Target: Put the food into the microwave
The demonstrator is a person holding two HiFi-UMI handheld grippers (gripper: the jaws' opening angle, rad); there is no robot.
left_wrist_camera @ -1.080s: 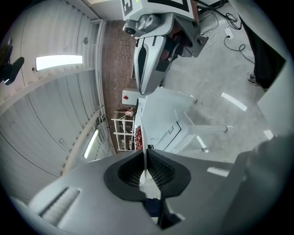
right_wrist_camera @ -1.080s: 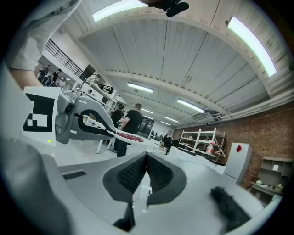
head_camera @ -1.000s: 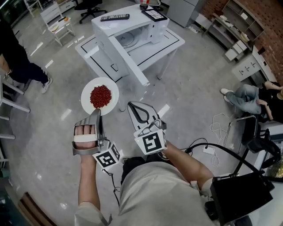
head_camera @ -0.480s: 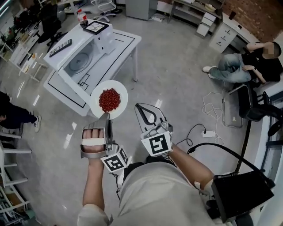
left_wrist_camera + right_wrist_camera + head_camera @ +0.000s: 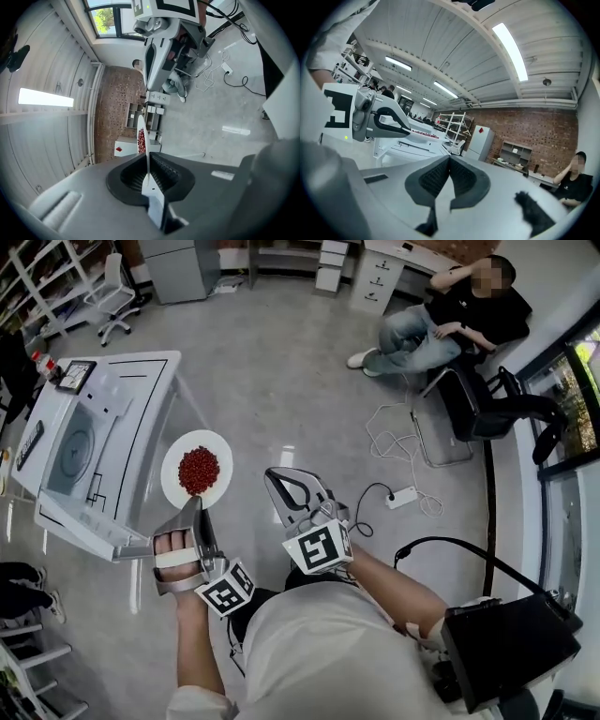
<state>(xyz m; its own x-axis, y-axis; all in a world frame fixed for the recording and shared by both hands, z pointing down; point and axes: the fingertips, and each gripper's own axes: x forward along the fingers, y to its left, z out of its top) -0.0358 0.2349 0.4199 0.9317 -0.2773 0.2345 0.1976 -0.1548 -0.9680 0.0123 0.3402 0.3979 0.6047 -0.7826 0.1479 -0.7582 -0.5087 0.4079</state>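
1. Far left: a white microwave [image 5: 70, 451] stands on a white table [image 5: 150, 381], and its round turntable shows from above. A black remote [image 5: 28, 444] lies along the microwave's left edge. A square marker card [image 5: 75, 376] sits at its far end.

2. White plate [image 5: 221, 450], 1 piece, with a heap of small red food [image 5: 198, 470] at its middle. It hangs in the air at the table's right edge, just beside the microwave and not inside it.

3. Your left gripper [image 5: 199, 507] has its 2 jaws clamped on the plate's near rim. In the left gripper view the plate stands edge-on between the ribbed pads as a thin white line, with the red food on its left face. Your left hand [image 5: 176, 554] is strapped into the handle behind it.

4. Your right gripper [image 5: 274, 479] is just right of the plate and apart from it. Its 2 jaws are pressed together with nothing between them, and the right gripper view shows the pads meeting. That view also shows the left gripper and the plate off to the left.

5. A white power strip [image 5: 403, 496] lies on the grey floor [image 5: 309, 390] with a coiled white cable beside it.

6. Top right: 1 person [image 5: 450, 320] sits leaning back, beside a black chair [image 5: 492, 404].

7. Lower right: a black case [image 5: 511, 652] stands behind your right arm.
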